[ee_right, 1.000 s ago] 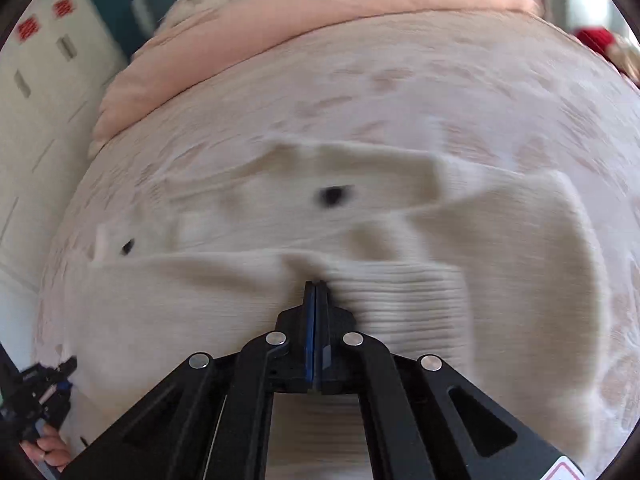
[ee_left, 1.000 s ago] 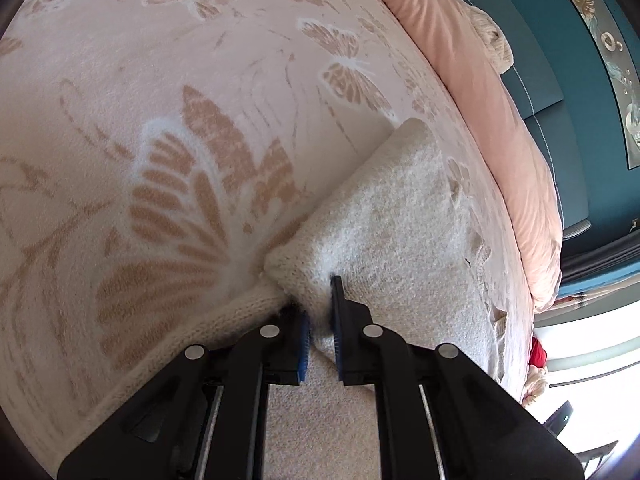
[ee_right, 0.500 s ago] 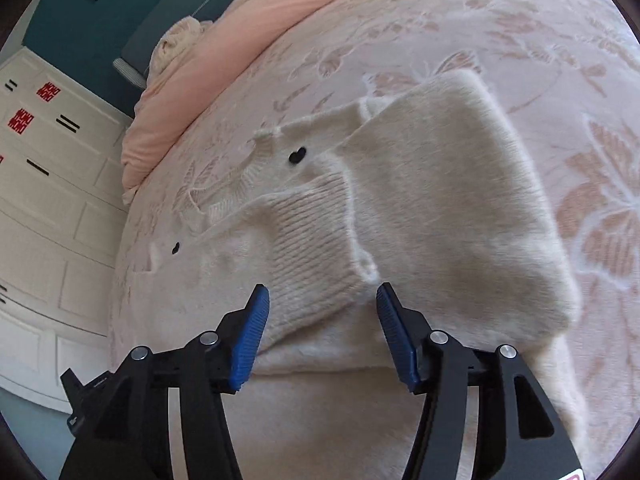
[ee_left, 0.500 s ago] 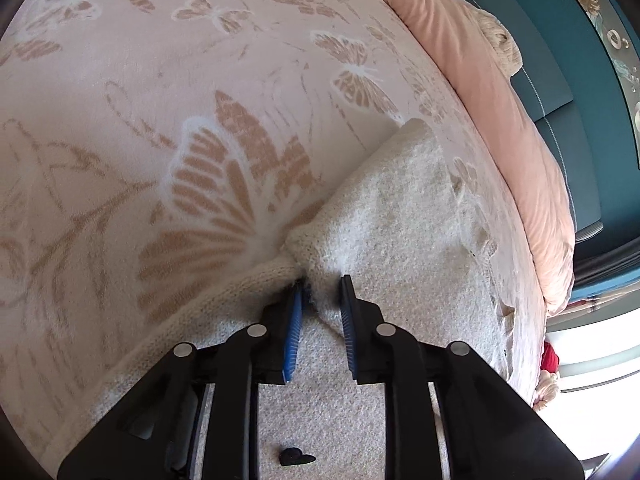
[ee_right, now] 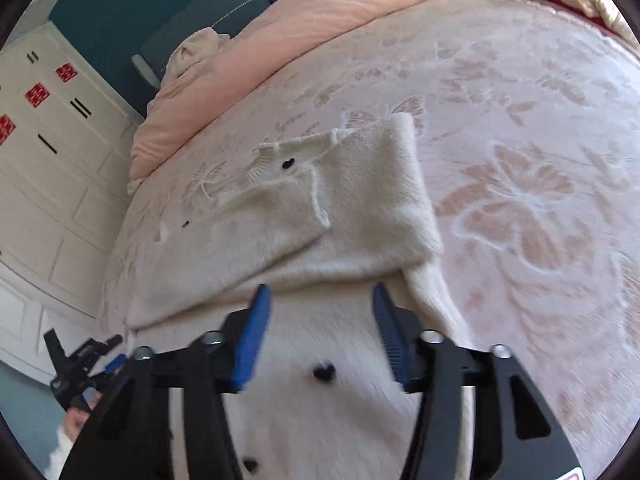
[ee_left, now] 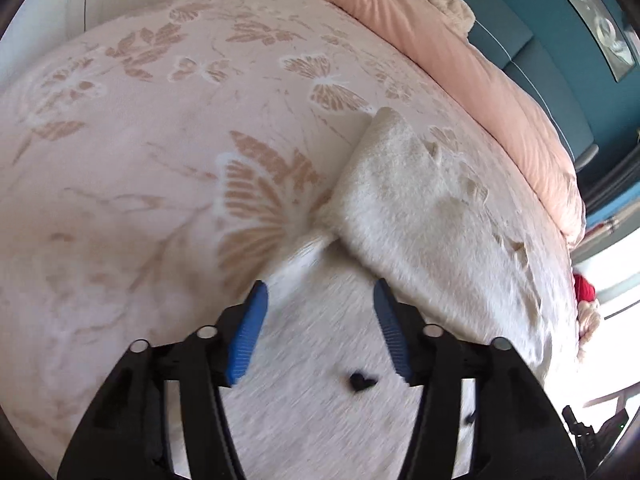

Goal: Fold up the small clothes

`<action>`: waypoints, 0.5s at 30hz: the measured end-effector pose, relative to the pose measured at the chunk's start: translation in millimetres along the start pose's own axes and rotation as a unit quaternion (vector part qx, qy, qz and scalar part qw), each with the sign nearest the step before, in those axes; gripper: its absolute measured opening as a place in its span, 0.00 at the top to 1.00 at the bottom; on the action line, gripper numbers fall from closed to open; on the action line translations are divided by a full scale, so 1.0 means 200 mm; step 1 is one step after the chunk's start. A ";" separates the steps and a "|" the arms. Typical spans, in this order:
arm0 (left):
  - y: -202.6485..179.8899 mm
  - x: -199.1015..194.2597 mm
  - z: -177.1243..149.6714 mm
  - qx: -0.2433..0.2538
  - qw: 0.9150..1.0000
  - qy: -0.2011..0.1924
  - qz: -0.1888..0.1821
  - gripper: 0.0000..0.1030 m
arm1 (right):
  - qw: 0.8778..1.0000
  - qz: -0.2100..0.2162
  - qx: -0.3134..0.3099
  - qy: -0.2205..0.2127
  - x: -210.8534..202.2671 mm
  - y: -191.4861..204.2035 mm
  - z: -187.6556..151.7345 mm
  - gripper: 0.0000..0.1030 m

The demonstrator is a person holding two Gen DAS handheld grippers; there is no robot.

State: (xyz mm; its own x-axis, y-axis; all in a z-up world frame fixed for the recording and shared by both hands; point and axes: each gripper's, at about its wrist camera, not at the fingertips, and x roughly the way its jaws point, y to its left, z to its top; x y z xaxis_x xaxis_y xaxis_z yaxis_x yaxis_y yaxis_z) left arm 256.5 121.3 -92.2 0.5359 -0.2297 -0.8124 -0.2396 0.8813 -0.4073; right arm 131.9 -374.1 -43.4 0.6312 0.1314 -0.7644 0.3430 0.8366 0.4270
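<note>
- Left gripper (ee_left: pixel 318 292): jaws just opening, wide, holding nothing, above sweater (ee_left: pixel 420 216).
- Right gripper (ee_right: pixel 320 296): same, jaws just opening, empty.
- Sleeve (ee_right: pixel 276 216) lies folded across sweater on bed (ee_right: pixel 520 92).

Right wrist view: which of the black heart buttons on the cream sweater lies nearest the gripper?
The heart button on the sweater, framed between the open right gripper fingers. The other clear one sits far up near the neckline.
</note>
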 end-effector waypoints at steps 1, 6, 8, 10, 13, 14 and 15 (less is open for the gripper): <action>0.06 -0.07 -0.06 0.011 1.000 0.003 0.005 0.35 | 1.000 -0.013 -0.007 -0.001 -0.10 -0.04 -0.11 0.36; 0.43 -0.36 -0.47 -0.010 0.998 0.056 -0.001 0.32 | 0.994 -0.053 0.053 0.074 -0.36 -0.33 -0.69 0.36; 0.48 -0.45 -0.59 -0.020 0.998 0.052 -0.021 0.29 | 0.991 -0.046 0.078 0.100 -0.39 -0.37 -0.87 0.36; 0.47 -0.48 -0.67 -0.026 0.997 0.060 -0.037 0.19 | 0.990 -0.040 0.079 0.108 -0.39 -0.37 -0.98 0.35; 0.42 -0.46 -0.74 -0.052 0.992 0.084 -0.074 0.07 | 0.993 -0.024 0.060 0.102 -0.36 -0.28 -1.01 0.32; 0.40 -0.44 -0.74 -0.057 0.992 0.086 -0.073 0.05 | 0.993 -0.022 0.058 0.101 -0.34 -0.26 -1.00 0.29; 0.39 -0.42 -0.74 -0.062 0.992 0.083 -0.067 0.05 | 0.993 -0.021 0.059 0.096 -0.32 -0.23 -0.99 0.26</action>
State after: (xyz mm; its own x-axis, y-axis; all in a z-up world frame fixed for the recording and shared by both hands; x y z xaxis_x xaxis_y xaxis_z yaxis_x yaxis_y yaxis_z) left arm 71.8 148.0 -117.3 0.4315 -0.4153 -0.8008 -0.2790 0.7828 -0.5563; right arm -62.6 -316.0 -110.2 0.4735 0.2069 -0.8561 0.4526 0.7767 0.4380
